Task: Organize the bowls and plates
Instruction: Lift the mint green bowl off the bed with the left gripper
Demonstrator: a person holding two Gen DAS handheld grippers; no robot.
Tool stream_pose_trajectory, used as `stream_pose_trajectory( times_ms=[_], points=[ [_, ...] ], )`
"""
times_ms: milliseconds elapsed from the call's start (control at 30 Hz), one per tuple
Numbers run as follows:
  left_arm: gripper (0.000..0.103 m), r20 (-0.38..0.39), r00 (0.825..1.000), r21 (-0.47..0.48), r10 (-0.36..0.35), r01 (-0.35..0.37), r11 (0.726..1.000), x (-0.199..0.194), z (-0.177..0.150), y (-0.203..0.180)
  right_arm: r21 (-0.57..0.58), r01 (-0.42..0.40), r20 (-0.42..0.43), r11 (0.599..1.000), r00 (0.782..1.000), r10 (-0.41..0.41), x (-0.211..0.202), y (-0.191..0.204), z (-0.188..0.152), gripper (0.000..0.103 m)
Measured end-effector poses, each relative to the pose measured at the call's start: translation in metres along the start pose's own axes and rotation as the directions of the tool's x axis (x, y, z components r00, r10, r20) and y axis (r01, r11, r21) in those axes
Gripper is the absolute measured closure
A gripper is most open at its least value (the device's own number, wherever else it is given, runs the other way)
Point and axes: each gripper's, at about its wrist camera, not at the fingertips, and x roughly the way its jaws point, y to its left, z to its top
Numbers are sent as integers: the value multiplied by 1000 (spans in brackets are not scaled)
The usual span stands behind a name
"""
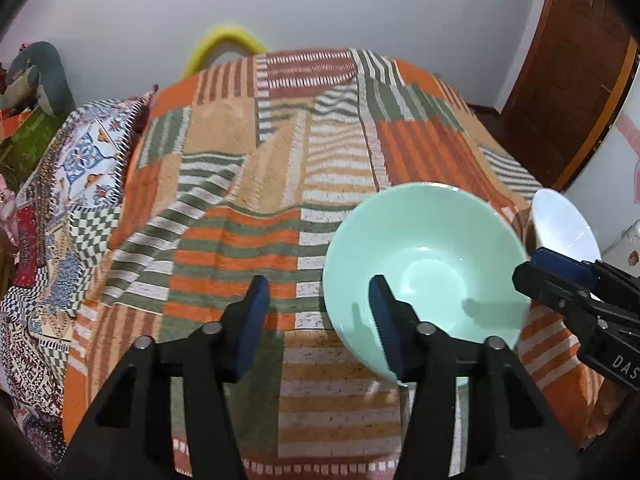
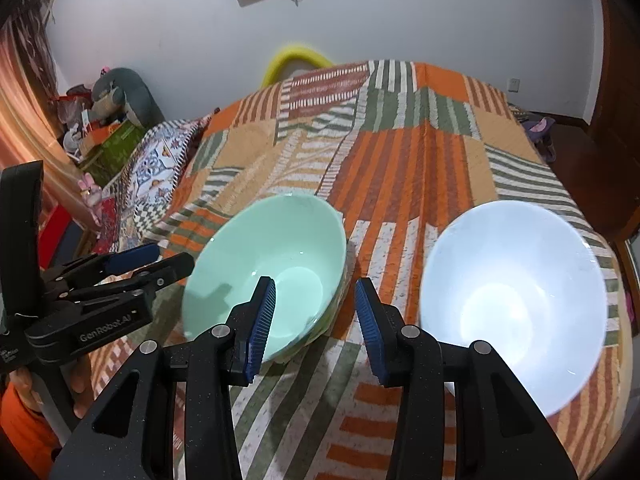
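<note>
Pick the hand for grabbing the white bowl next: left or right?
Right, probably. The right gripper is open, with the white bowl just beside its right finger. The left gripper, also open, sits at the green bowl, farther away.

You face a pale wall [image 2: 400, 20]. A patchwork-covered bed [image 2: 400, 140] fills the room; a wooden door [image 1: 568, 80] stands at your right.

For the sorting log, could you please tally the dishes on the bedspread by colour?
Mint green bowl: 1 showing from above; further rims seem to peek out beneath it, but I cannot count them.
White bowl: 1.
Plates: 0 in view.
Total: 2 dishes clearly visible, both resting on the striped bedspread.
</note>
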Motion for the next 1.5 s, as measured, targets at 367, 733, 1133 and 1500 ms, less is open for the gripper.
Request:
stream_pose_trajectory(
  times_ms=[367,733,1133,1500],
  points=[
    [90,-74,995,-30,-65,63,998,31,-2,2,-8,8,-53,1000,999,-8,24,-1,-1,77],
    [92,-61,995,-41,-78,76,996,9,-4,4,-24,22,-59,999,998,-24,16,7,-3,82],
    [92,52,995,-16,-80,81,997,-75,-15,2,-24,-13,10,1000,1000,14,-36,28,-4,82],
    [92,133,988,-13,-79,82,997,-167,-50,5,-71,-46,80,996,995,52,-97,65,-20,82]
  ],
)
